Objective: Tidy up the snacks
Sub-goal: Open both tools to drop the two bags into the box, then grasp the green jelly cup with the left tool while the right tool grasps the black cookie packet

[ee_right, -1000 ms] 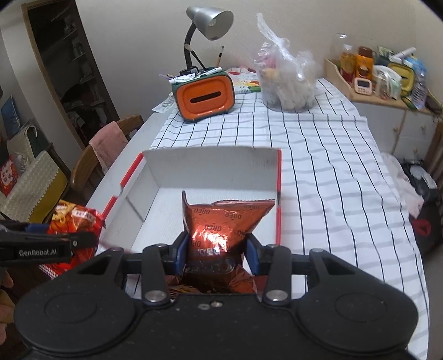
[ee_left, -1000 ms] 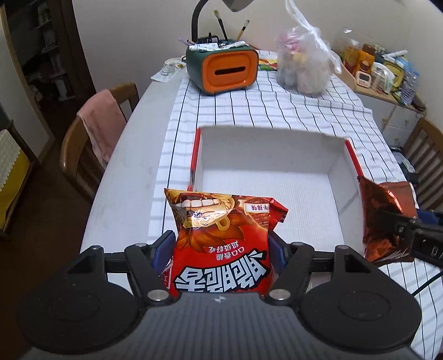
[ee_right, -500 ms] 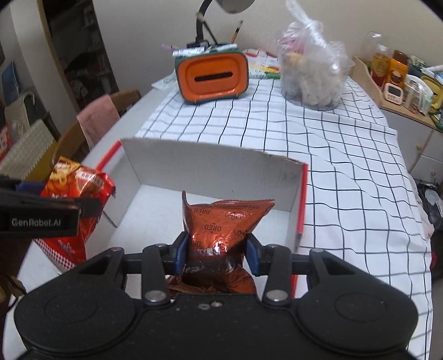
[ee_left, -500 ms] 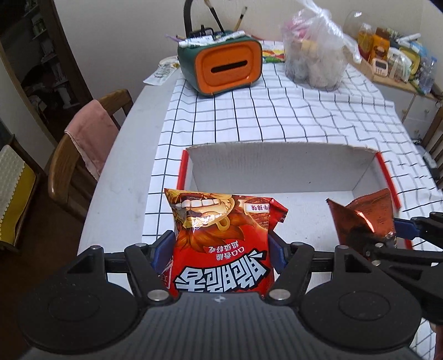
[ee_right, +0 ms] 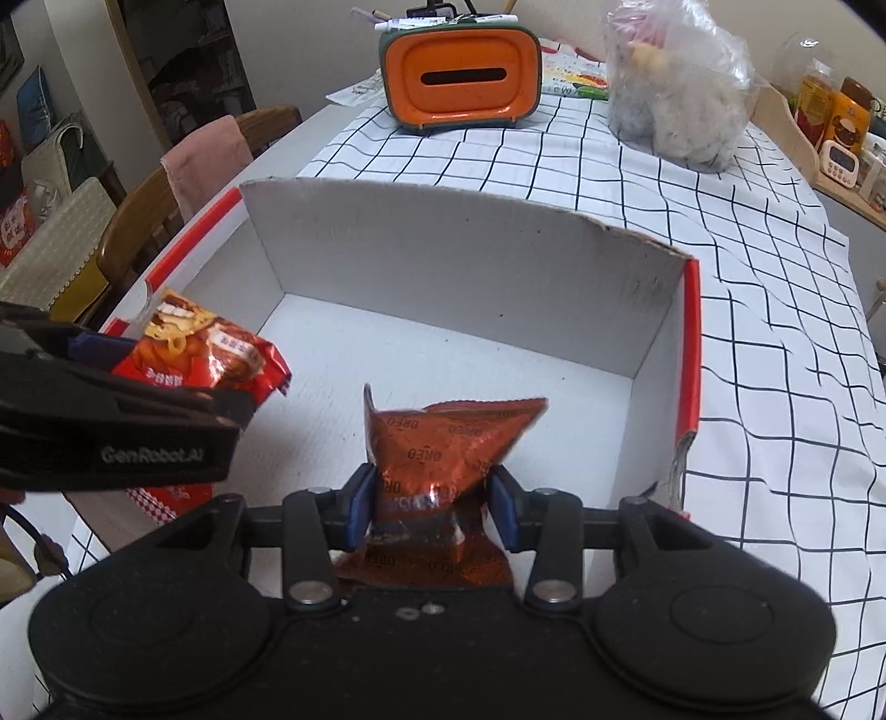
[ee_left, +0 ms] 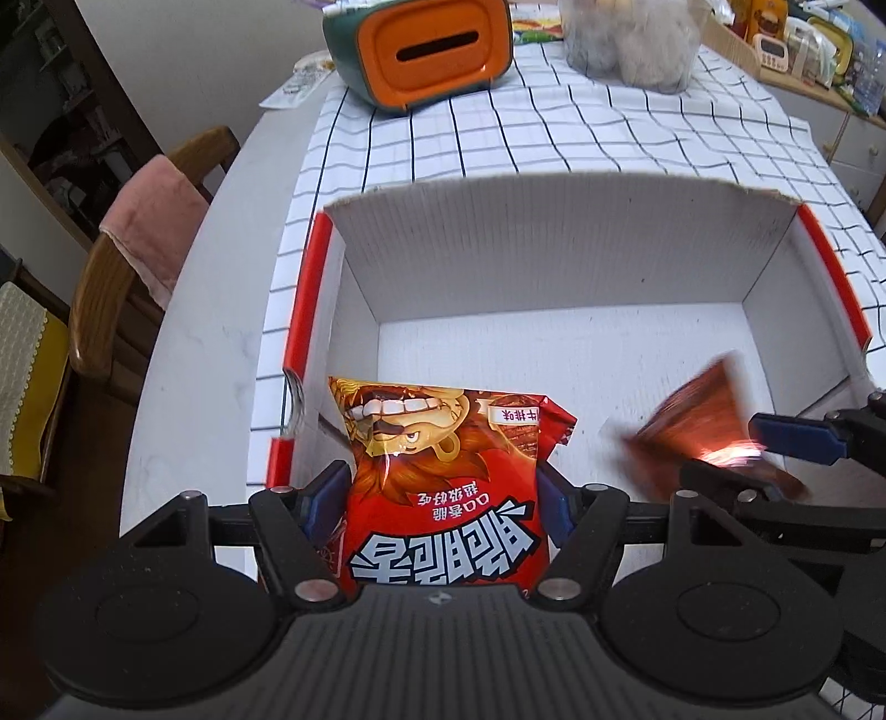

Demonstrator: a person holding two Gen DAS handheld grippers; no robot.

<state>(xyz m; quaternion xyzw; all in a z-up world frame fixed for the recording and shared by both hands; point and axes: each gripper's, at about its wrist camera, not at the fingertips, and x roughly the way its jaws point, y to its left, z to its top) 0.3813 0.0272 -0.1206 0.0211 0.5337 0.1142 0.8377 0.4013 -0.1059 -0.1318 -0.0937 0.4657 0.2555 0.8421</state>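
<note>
Left claw [ee_left: 437,515] pinches a soft, crinkly red foil snack bag [ee_left: 443,487] mid-body; right claw [ee_right: 434,498] squeezes a copper foil packet [ee_right: 443,443], probably light.

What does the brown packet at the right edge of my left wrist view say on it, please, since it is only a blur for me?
Observer: In the right wrist view the brown packet reads OREO, printed repeatedly across the foil.
Operator: Thank you; is it properly gripped?
Observer: Yes, the right gripper has its jaws pressed on the packet's lower half, pinching it into a waist.
Operator: And what is beyond the tissue box, which my view cuts off?
Observer: Pens and markers lie along the top of the orange tissue box.
</note>
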